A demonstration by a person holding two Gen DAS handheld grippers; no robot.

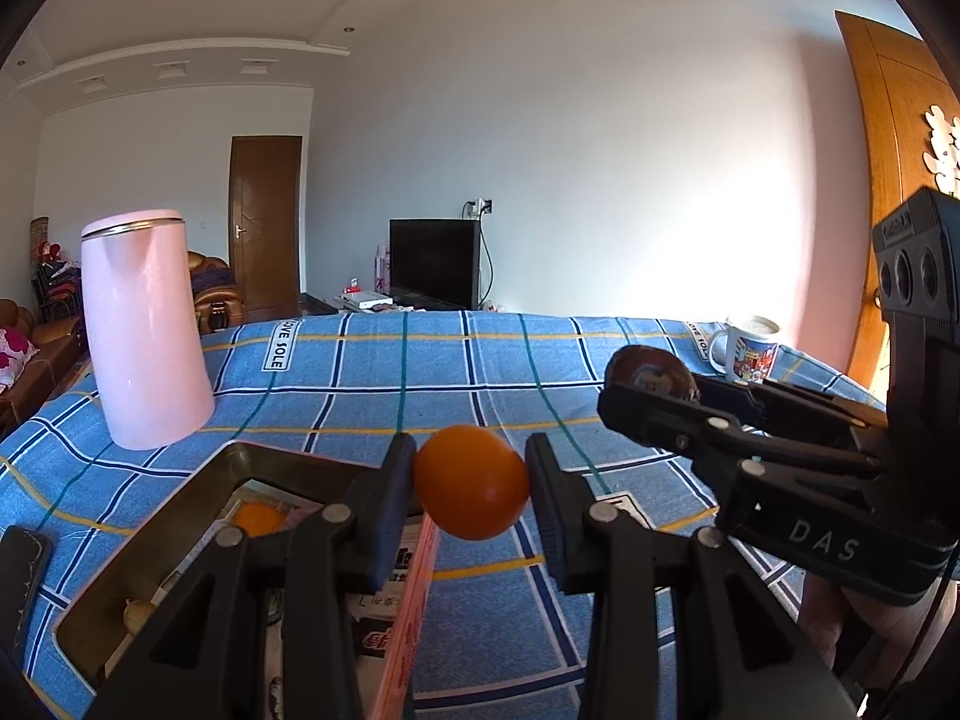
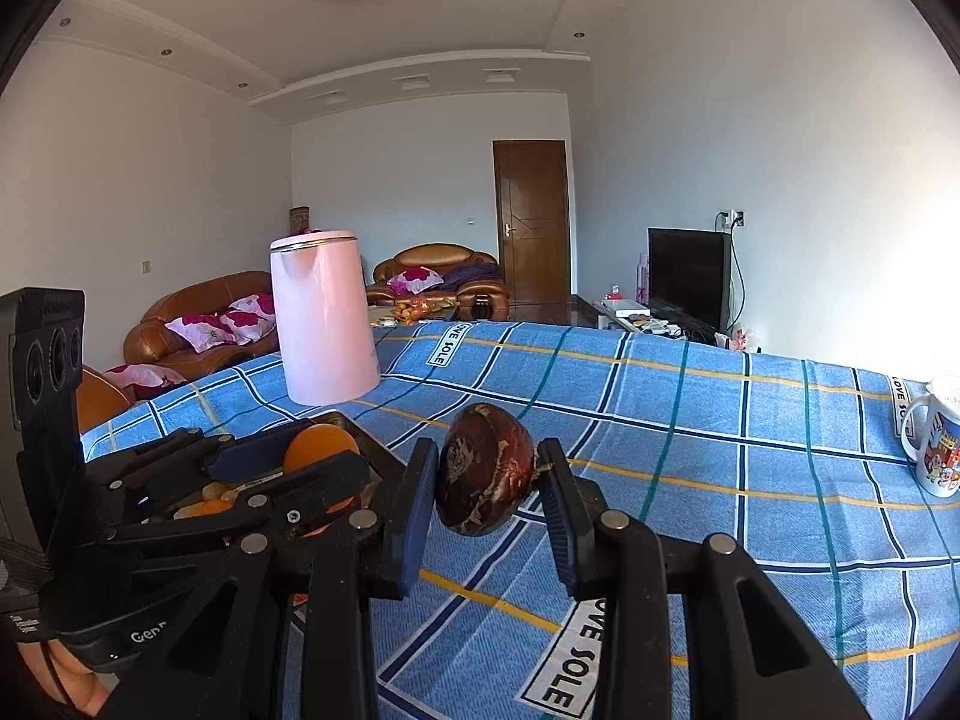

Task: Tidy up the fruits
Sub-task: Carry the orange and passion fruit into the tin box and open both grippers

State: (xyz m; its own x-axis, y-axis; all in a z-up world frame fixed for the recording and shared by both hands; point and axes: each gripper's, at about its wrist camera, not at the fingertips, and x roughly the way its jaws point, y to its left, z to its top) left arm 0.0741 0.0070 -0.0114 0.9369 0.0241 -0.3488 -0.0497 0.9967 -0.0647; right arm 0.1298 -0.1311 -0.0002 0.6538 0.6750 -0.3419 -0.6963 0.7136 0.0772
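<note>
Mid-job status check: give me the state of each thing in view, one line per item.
left gripper: shut on the orange, held above the tablecloth.
orange: gripped, off the table.
right gripper: shut on the dark brown fruit.
dark brown fruit: gripped, lifted.
tray: on the table, holding another orange fruit.
pink kettle: upright, lid closed.
mug: upright on the table.
television: off.
door: closed.

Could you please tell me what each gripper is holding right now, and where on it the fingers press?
The left gripper pinches an orange across its sides; the right gripper pinches a dark brown fruit across its sides.
</note>
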